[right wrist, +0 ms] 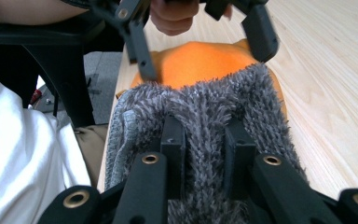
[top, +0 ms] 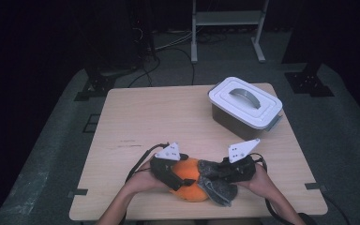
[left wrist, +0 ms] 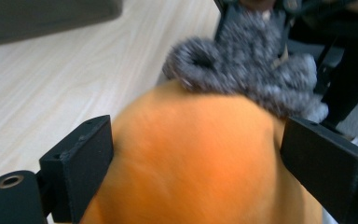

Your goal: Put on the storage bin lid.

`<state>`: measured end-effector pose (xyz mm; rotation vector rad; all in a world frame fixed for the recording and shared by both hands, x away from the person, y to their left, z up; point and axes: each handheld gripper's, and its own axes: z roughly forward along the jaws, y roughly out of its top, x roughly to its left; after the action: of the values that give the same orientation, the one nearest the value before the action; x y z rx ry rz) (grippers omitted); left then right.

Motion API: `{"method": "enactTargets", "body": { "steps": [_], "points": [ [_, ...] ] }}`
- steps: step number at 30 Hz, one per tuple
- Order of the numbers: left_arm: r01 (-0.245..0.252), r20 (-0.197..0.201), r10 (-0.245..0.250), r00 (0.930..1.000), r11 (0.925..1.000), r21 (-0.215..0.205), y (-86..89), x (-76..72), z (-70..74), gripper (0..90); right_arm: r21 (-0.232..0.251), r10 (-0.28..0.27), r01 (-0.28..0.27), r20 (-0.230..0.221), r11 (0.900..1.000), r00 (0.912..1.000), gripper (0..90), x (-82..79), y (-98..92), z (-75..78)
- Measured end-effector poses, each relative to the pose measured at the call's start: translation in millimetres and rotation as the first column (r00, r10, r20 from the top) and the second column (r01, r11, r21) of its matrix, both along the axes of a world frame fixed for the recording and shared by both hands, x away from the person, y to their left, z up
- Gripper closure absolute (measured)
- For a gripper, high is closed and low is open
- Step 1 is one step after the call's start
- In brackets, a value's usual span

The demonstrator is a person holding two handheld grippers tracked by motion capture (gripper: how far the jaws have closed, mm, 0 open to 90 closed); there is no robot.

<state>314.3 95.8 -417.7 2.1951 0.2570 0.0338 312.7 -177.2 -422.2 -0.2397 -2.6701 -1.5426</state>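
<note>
A round orange soft thing (top: pixel 192 192) lies near the table's front edge, with a grey fuzzy fabric piece (top: pixel 220 190) draped against its right side. My left gripper (top: pixel 180 180) straddles the orange thing (left wrist: pixel 200 140); its jaws stand wide on either side of the bulge, not squeezing it. My right gripper (right wrist: pixel 205 140) is shut on the grey fuzzy fabric (right wrist: pixel 205 102), the pile bunched between its two jaws. In the right gripper view the orange thing (right wrist: pixel 200 60) shows beyond the fabric, with the left gripper (right wrist: pixel 200 46) over it. The grey fabric (left wrist: pixel 247 65) sits at the orange thing's far end in the left gripper view.
A grey box with a white lid and handle (top: pixel 246 105) stands at the back right of the wooden table (top: pixel 145 117). A white metal frame (top: pixel 227 18) stands on the floor beyond. The person's white clothing (right wrist: pixel 23 163) is close to the front edge.
</note>
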Motion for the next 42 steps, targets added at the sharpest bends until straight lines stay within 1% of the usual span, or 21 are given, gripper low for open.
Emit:
{"method": "enactTargets", "body": {
  "steps": [2,3,4,6,10,12,13,15,16,18,20,22,24,26,29,31,33,34,37,40,42],
  "points": [
    [0.006,0.026,-0.006,0.9997,0.9998,0.018,1.6,-0.9,0.7,27.3,-0.019,-0.002,0.002,-0.008,1.000,1.0000,73.1,2.1,-3.0,0.1],
    [-0.001,0.030,0.000,0.9996,0.9997,0.025,3.1,-0.4,1.4,33.1,-0.031,-0.019,0.018,-0.004,0.999,0.9998,73.0,3.2,-5.9,1.0],
    [0.000,0.036,-0.001,0.9994,0.9997,0.023,4.3,-0.2,1.4,37.8,-0.054,-0.051,0.050,-0.006,0.997,0.9987,73.0,5.3,-9.9,1.1],
    [-0.009,0.036,0.009,0.9993,0.9999,0.014,6.3,-0.1,2.0,41.7,-0.063,-0.085,0.084,-0.009,0.994,0.9964,73.0,8.3,-16.8,-0.7],
    [-0.016,0.047,0.015,0.9988,0.9999,0.005,4.0,-1.7,3.9,43.6,-0.019,-0.102,0.102,0.013,0.995,0.9947,73.0,6.4,-17.6,4.6],
    [-0.015,0.051,0.014,0.9986,0.9999,0.007,3.1,-1.7,4.7,43.7,0.023,-0.083,0.083,0.015,0.996,0.9964,73.0,3.9,-11.5,8.8],
    [-0.013,0.049,0.013,0.9987,0.9999,0.009,3.9,-1.4,4.6,43.7,0.021,-0.075,0.075,0.017,0.997,0.9970,72.9,3.4,-8.9,8.7],
    [-0.014,0.040,0.014,0.9991,0.9999,0.007,5.6,-0.9,3.7,43.5,0.002,-0.060,0.060,0.015,0.998,0.9981,72.8,2.3,-3.5,5.2],
    [-0.012,0.033,0.012,0.9994,0.9999,0.004,6.9,-0.5,2.9,43.4,0.004,-0.056,0.056,0.003,0.998,0.9984,72.7,2.2,-2.8,2.8],
    [-0.018,0.026,0.018,0.9995,0.9998,0.002,8.9,0.8,2.3,42.6,-0.014,-0.053,0.052,-0.005,0.999,0.9986,72.8,2.5,-5.7,1.4],
    [-0.028,0.014,0.028,0.9995,0.9996,-0.004,12.1,2.5,0.9,41.3,-0.051,-0.067,0.066,-0.011,0.997,0.9977,72.8,2.5,-13.3,-0.3],
    [-0.029,0.005,0.029,0.9996,0.9996,-0.009,15.1,3.5,0.1,40.3,-0.066,-0.087,0.086,-0.015,0.994,0.9961,72.8,2.0,-21.1,-1.4],
    [-0.026,0.004,0.026,0.9997,0.9996,-0.014,15.6,3.3,-0.3,39.8,-0.031,-0.105,0.104,-0.027,0.994,0.9941,72.9,1.3,-29.9,-0.5],
    [-0.020,0.004,0.020,0.9998,0.9997,-0.012,14.6,2.9,-0.1,39.9,-0.015,-0.110,0.109,-0.024,0.994,0.9937,72.9,1.1,-30.7,1.3],
    [-0.003,0.007,0.003,1.0000,0.9999,-0.010,12.5,2.1,0.6,37.2,0.015,-0.093,0.093,-0.028,0.996,0.9953,72.9,0.9,-23.9,3.2],
    [-0.001,0.006,0.001,1.0000,0.9999,-0.017,11.5,1.6,0.5,35.0,0.019,-0.073,0.073,-0.015,0.997,0.9972,73.0,-0.5,-14.9,6.0],
    [0.005,0.007,-0.005,1.0000,0.9998,-0.017,11.2,1.6,0.6,33.9,0.038,-0.049,0.050,-0.013,0.998,0.9987,73.0,-1.1,-4.6,10.2],
    [0.006,0.007,-0.006,1.0000,0.9998,-0.017,11.4,1.7,0.9,32.4,0.043,-0.045,0.045,-0.001,0.998,0.9990,73.0,-1.4,0.4,12.8],
    [0.011,0.010,-0.011,0.9999,0.9997,-0.020,13.4,2.2,3.0,26.1,0.032,-0.043,0.042,0.021,0.999,0.9989,73.1,0.2,12.0,15.4],
    [0.022,0.003,-0.022,0.9998,0.9982,-0.057,17.7,2.9,8.2,21.7,0.039,-0.051,0.050,0.005,0.998,0.9987,73.2,1.6,13.4,9.6],
    [0.041,0.003,-0.041,0.9992,0.9944,-0.098,19.9,2.1,14.2,21.6,0.026,-0.062,0.061,0.027,0.998,0.9977,73.3,-0.1,12.9,8.9]
  ]
}}
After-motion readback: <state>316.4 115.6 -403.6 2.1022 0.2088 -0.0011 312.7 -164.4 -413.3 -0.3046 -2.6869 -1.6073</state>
